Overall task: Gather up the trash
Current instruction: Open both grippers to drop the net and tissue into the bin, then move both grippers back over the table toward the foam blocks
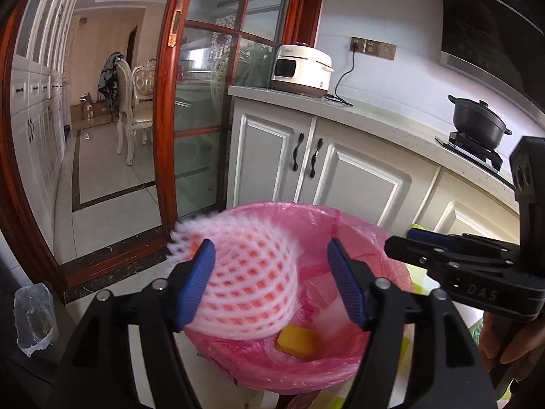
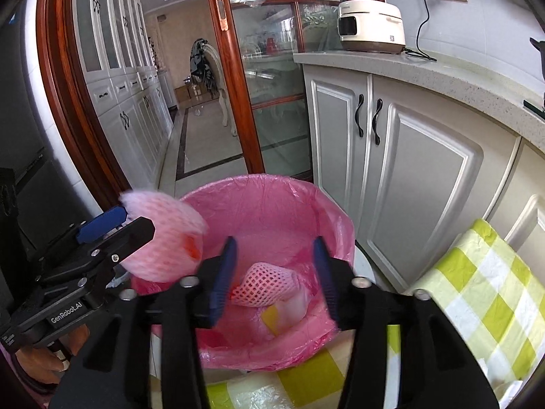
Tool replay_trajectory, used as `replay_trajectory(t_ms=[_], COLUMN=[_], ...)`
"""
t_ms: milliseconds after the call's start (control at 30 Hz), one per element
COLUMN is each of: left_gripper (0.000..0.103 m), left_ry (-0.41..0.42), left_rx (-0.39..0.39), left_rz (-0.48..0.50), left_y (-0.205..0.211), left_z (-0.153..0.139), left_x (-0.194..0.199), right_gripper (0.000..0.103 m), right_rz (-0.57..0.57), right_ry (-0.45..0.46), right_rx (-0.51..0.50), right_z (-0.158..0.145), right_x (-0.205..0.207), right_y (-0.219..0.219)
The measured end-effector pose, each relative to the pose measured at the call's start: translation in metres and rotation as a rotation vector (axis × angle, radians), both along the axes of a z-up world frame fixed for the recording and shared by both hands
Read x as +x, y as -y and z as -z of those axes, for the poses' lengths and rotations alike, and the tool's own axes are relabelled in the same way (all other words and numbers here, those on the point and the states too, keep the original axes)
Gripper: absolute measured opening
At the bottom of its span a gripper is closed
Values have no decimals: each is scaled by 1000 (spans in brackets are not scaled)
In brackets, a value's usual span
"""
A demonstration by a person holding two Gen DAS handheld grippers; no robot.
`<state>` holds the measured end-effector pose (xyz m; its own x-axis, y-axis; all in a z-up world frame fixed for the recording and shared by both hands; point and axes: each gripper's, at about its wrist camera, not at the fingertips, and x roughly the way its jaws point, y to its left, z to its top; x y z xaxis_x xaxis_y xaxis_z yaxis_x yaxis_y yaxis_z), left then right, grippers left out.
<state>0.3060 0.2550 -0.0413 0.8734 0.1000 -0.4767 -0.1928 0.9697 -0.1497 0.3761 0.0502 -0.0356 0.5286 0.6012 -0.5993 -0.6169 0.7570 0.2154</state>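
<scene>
Right gripper (image 2: 275,274) stands open above the pink-lined bin (image 2: 272,204). A foam net (image 2: 262,284) lies inside the bin. Left gripper (image 2: 115,228) is at the bin's left rim beside a second, blurred net (image 2: 163,235).

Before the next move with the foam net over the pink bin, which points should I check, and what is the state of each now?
1. Left gripper jaws open: ok, wide apart.
2. Foam net free of the left jaws: cannot tell; it is blurred and lies against the left pad.
3. Foam net above the pink bin liner opening: ok in the left wrist view; the right wrist view shows it at the rim's edge.
4. Right gripper empty: ok, jaws open, nothing between them.
5. Room in the bin: ok; a second foam net and a yellow piece lie low inside.
</scene>
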Motion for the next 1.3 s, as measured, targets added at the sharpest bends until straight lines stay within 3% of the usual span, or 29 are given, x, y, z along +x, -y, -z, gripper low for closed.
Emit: replay_trajectory(t_ms=[200,433,700,800,1300], left_gripper=[72,84,96,98,98], left_ry=[17,33,45,56,11], left_rx=[9,7,2,-8,-18], left_rz=[-14,-48,-78,-70,105], left_y=[-1,6,25,36,148], left_z=[-6,-12,-21,-25,-13], left_x=[-4,-22,-51,-61,-76], right_gripper=[50,50,66,73,74], right_rz=[6,32,93,128,352], right_ry=[19,30,61,88,71], right_rx=[0,-5,0,8,-10], right_z=[-6,-14,-28,-36,-21], right_x=[-4,-16,-43,-56,-98], right_y=[4,17,49,68,206])
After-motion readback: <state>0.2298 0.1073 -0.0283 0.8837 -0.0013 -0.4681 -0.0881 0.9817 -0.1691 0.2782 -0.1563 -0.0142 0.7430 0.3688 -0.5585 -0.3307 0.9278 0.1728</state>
